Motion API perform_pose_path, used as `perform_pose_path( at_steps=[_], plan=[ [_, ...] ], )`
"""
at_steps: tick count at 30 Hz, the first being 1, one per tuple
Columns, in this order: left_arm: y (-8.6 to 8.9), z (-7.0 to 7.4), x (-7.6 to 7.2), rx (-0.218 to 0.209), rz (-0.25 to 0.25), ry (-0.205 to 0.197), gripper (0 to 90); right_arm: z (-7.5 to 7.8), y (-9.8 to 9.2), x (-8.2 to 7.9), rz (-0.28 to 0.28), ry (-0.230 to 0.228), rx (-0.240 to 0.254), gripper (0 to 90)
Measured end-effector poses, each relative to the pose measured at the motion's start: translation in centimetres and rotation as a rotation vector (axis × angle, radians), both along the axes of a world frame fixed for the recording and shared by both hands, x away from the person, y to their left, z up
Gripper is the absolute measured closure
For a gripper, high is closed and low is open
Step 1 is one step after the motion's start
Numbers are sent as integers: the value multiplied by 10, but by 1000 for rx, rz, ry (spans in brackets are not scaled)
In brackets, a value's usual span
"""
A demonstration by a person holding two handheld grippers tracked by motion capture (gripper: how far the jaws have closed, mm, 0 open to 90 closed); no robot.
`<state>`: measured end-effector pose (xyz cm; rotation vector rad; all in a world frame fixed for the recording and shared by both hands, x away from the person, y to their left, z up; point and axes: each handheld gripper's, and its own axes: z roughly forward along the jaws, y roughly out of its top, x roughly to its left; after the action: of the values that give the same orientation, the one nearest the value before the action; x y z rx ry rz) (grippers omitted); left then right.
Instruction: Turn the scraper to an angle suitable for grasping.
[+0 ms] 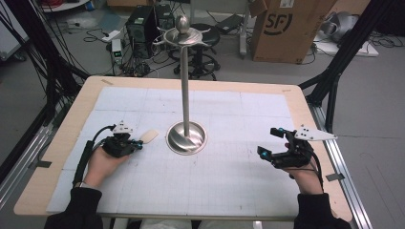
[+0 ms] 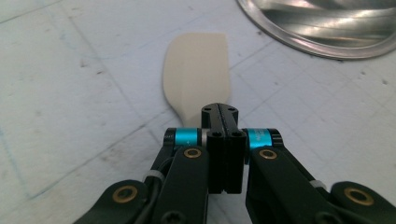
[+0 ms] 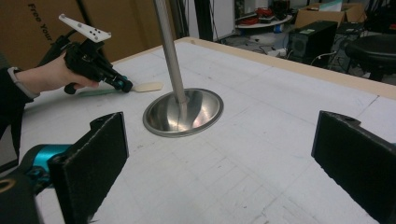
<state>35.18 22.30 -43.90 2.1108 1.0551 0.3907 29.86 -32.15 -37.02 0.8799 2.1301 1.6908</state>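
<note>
Left hand-held gripper (image 2: 223,112) clamps a cream spatula (image 2: 198,70) lying on the table (image 1: 229,186); right hand-held gripper (image 1: 265,142) gapes wide, empty.

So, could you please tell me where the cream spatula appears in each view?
High view: cream spatula, left of centre, beside the steel stand base.
Left gripper view: upper centre, base at top right.
Right gripper view: upper left, left of the base.

A cream, flat spatula (image 2: 196,70) lies on the bench just beside the stand's (image 1: 186,71) round steel base, handle end clamped.
</note>
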Motion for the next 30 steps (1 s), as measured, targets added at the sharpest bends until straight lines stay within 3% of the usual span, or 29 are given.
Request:
perform_pose_path(
  at_steps=[3,5,8,11,13,16,18,23,30],
  plan=[
    [1,2,-1,11,3,-1,900,0,0,0,1,1,0,28],
    [5,6,-4,15,10,-29,900,0,-1,1,-1,0,1,28],
    [24,9,-7,14,65,-51,900,-1,-1,2,-3,3,0,28],
    [48,1,-14,21,114,-10,900,-1,0,4,-1,3,2,28],
    [60,-1,-26,14,104,-9,900,-2,1,5,-1,6,1,28],
    [62,1,-32,28,109,-2,900,-2,3,8,-4,4,3,28],
    [60,1,-37,42,64,-1,900,-2,5,9,3,8,-3,28],
    [46,0,-45,-16,-67,34,900,-2,8,10,9,7,-6,28],
    [16,-4,-47,-91,-173,65,900,-2,7,9,6,10,-6,28]
  ],
)
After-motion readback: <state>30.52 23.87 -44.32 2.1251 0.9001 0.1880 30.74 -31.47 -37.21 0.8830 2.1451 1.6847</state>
